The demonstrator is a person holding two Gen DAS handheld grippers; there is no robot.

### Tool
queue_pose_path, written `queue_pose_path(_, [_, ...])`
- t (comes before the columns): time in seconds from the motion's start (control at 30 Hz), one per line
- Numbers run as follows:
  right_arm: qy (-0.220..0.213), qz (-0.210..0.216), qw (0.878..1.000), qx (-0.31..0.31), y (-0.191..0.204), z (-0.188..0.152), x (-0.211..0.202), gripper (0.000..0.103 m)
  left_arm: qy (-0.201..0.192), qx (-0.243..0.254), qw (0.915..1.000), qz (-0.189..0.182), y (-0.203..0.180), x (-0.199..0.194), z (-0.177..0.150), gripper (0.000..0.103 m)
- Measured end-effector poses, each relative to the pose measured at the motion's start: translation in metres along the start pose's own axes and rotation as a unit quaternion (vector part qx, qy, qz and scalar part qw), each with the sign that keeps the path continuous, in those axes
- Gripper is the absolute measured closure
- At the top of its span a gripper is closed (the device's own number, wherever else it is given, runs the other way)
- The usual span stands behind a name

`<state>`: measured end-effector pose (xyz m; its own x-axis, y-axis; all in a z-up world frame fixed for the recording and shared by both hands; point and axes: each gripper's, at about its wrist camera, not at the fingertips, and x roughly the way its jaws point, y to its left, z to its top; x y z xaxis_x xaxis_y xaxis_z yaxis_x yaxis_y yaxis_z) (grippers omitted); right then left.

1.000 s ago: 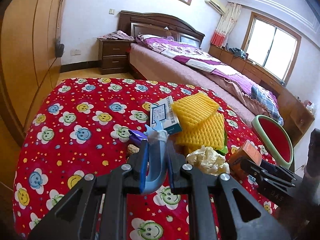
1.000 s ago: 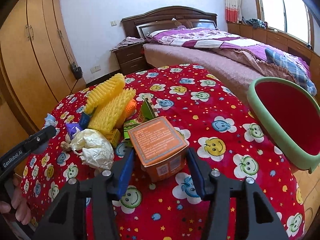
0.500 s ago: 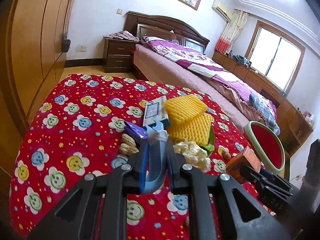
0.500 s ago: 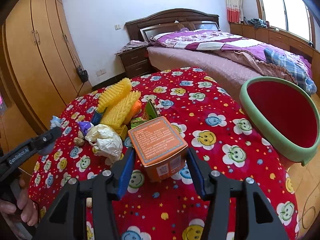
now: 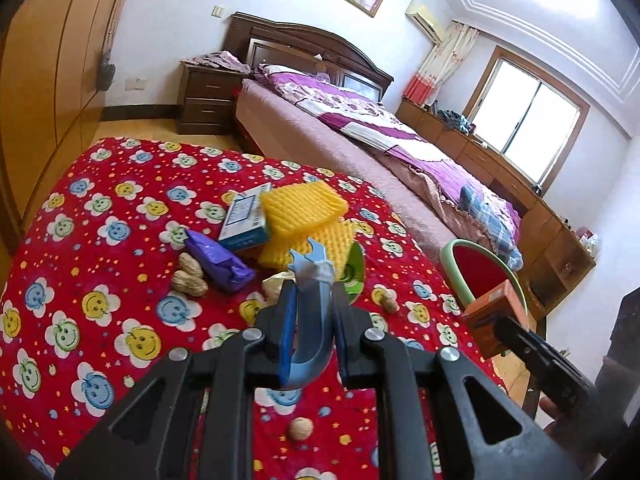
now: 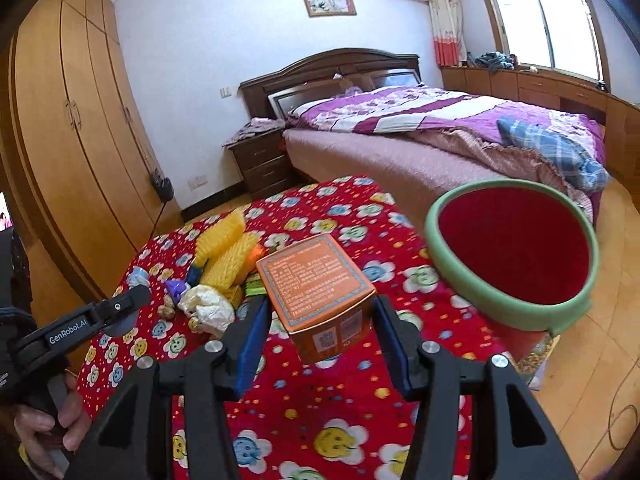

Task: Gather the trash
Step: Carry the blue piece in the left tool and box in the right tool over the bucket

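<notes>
My right gripper (image 6: 320, 306) is shut on an orange carton (image 6: 316, 284), held above the red smiley-flower tablecloth (image 6: 328, 412). Just right of it stands a red bin with a green rim (image 6: 440, 276), by the table's edge. My left gripper (image 5: 310, 312) is shut on a bent light-blue plastic strip (image 5: 310, 280). Beyond it lies the trash pile: yellow foam nets (image 5: 304, 204), a blue-white box (image 5: 244, 220), a purple wrapper (image 5: 218, 260), peanuts (image 5: 188, 276), a green wrapper (image 5: 354, 276) and crumpled paper (image 6: 208, 306). The orange carton (image 5: 494, 316) also shows at the left wrist view's right.
A loose nut (image 5: 301, 428) lies near the table's front and a peanut (image 5: 388, 302) right of the pile. A bed (image 6: 420, 136) stands behind the table, a wardrobe (image 6: 72, 128) to the left, a nightstand (image 6: 260, 160) between them. A cable (image 6: 620, 424) lies on the floor.
Both grippers have risen and drawn back from the pile. The orange carton now hangs clear of the cloth, with the bin nearer beside it. The blue strip stays gripped.
</notes>
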<state>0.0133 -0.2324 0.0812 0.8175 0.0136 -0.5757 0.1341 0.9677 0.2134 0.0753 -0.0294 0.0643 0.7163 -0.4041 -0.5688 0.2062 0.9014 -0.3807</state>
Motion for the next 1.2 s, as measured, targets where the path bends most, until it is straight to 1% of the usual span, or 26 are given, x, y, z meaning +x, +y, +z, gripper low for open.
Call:
queue_pose_path(0.33, [-0.031, -0.028, 0.999, 0.025, -0.049, 0.015, -0.02, 0.048, 0.01, 0.044, 0.9989, -0.011, -0.048, 0.016, 0.01, 0.086])
queue_pose_path(0.6, [-0.046, -0.045, 0.997, 0.045, -0.09, 0.025, -0.024, 0.048, 0.014, 0.08, 0.9964, -0.024, -0.093, 0.03, 0.016, 0.086])
queue_pose_path(0.9, [-0.056, -0.056, 0.995, 0.064, -0.13, 0.032, -0.02, 0.048, 0.038, 0.116, 0.9919, -0.035, -0.14, 0.066, 0.016, 0.086])
queue_pose_path(1.07, [-0.063, -0.064, 0.993, 0.08, -0.15, 0.033, -0.018, 0.048, 0.045, 0.147, 0.9872, -0.044, -0.171, 0.087, 0.016, 0.086])
queue_pose_path(1.2, [-0.066, -0.08, 0.99, 0.098, -0.17, 0.035, -0.016, 0.048, 0.056, 0.161, 0.9836, -0.058, -0.189, 0.104, 0.015, 0.086])
